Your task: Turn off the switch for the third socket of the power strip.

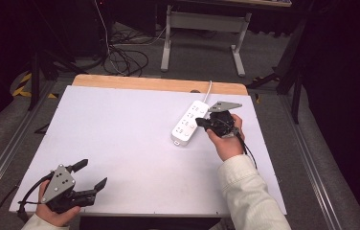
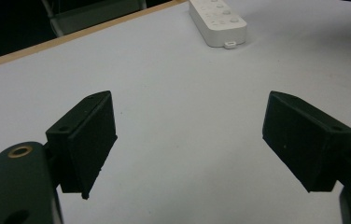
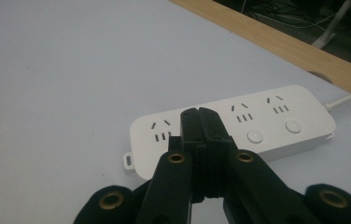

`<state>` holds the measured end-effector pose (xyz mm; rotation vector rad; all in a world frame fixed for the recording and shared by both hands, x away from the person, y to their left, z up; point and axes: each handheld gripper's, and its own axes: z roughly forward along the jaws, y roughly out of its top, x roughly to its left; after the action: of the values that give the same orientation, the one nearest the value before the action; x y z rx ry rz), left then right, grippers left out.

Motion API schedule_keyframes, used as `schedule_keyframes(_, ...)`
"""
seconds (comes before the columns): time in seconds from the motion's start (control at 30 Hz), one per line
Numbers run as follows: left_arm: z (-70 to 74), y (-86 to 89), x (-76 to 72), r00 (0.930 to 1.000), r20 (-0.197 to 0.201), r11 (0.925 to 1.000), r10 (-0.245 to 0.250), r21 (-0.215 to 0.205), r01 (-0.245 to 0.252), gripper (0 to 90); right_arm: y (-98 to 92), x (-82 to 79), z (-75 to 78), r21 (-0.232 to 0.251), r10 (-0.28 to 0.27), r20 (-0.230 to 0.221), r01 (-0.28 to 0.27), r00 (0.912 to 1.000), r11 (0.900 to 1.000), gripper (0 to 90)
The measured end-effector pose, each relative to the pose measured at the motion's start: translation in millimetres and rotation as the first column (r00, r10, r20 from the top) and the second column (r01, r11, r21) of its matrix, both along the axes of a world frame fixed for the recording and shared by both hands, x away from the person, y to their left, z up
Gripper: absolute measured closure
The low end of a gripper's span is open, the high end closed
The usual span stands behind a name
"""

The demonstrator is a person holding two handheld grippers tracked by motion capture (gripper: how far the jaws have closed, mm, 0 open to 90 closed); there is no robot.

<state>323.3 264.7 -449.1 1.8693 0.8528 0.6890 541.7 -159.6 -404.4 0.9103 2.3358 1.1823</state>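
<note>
A white power strip (image 1: 187, 123) lies on the white tabletop (image 1: 120, 139) at the right, its cable (image 1: 209, 89) running off the far edge. My right gripper (image 1: 201, 123) is shut, jaws pressed together with nothing between them. In the right gripper view its tips (image 3: 199, 114) hover over the top face of the power strip (image 3: 276, 122), beside two round buttons (image 3: 255, 136); contact cannot be told. My left gripper (image 1: 91, 175) rests at the near left corner, open and empty. In the left gripper view its jaws (image 2: 190, 140) stand wide apart, with the strip's end (image 2: 218, 21) far off.
A wooden strip (image 1: 159, 84) borders the table's far edge. Beyond it on the floor are tangled cables (image 1: 125, 60) and a white table frame (image 1: 202, 24). A metal rail (image 1: 312, 158) runs along the right side.
</note>
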Motion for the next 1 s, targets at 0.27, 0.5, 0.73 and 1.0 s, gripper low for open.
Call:
schedule_keyframes(0.27,0.0,0.0,0.2,1.0000,-0.001,1.0000,-0.001,-0.001,0.001,17.9,5.5,15.1,-14.3,-0.026,0.003,0.029,-0.002,0.9996,1.000,90.0)
schedule_keyframes(0.5,-0.1,-0.1,0.6,1.0000,-0.003,1.0000,-0.004,-0.002,0.004,17.9,9.3,25.4,-25.3,-0.032,-0.012,0.029,0.013,0.9995,0.999,90.0)
schedule_keyframes(0.73,-0.3,-0.2,1.0,1.0000,-0.005,1.0000,-0.002,-0.005,0.002,17.9,12.7,32.3,-35.3,-0.045,-0.011,0.034,0.013,0.9993,0.999,90.0)
schedule_keyframes(1.0,-0.4,-0.2,1.1,1.0000,-0.006,1.0000,-0.003,-0.007,0.003,17.9,14.0,37.6,-43.5,-0.037,-0.020,0.023,0.021,0.9996,0.999,90.0)
